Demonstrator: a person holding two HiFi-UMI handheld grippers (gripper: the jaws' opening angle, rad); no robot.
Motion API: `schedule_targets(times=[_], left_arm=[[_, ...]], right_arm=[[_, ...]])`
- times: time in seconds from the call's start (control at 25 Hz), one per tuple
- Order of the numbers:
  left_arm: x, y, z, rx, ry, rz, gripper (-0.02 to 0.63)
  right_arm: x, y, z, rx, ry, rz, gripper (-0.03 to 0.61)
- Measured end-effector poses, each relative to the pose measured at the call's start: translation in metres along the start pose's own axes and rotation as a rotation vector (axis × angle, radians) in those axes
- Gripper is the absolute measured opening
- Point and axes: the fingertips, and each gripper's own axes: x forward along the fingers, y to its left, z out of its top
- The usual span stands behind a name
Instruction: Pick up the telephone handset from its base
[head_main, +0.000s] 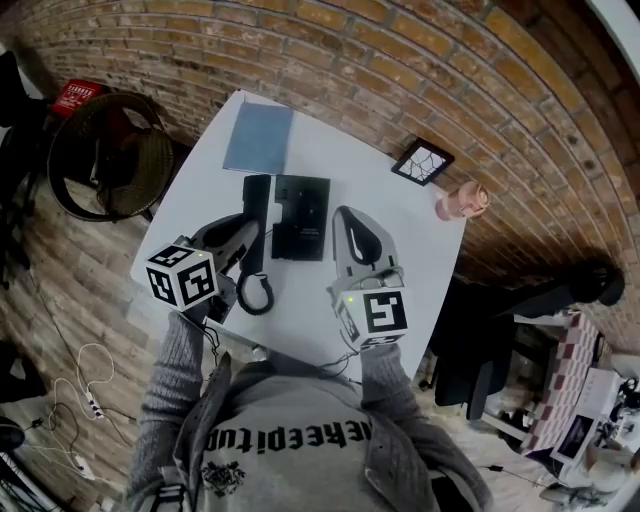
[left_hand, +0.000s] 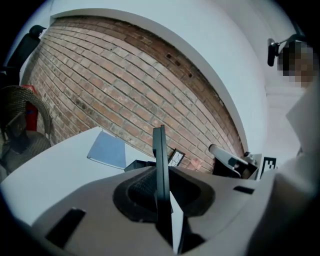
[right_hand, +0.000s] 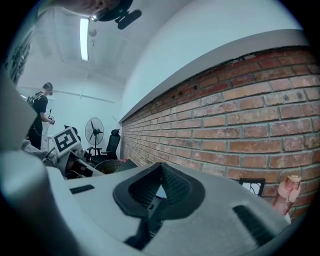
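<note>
The slim plastic telephone handset (head_main: 256, 200) and its flat rectangular base (head_main: 301, 217) are black on a plain white counter (head_main: 400, 215). The thin rectangular notebook (head_main: 259, 138) is pale blue. The brick wall (head_main: 400, 70) is red-brown with pale mortar lines.

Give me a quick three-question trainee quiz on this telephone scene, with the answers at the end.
1. The left gripper grips: A the handset, B the picture frame, C nothing.
2. True or false: the blue notebook lies on top of the telephone base.
3. What does the right gripper hold?
Key: 1 A. 2 False, it lies on the table beyond the base. 3 Nothing.
</note>
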Motion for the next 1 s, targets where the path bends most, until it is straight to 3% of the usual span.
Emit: schedule_targets(times=[0.52,1.0], left_arm=[[-0.074,-0.019,0.029,0.035,-0.175,0.093,0.071],[-0.144,-0.049,0.043,0.132,-0.302,0.194,0.071]], right_arm=[[-0.025,0.023,0.03,-0.027,-0.06,0.019,0.005],[-0.059,0.051,0.057,-0.047,-0.119,0.037,0.005]])
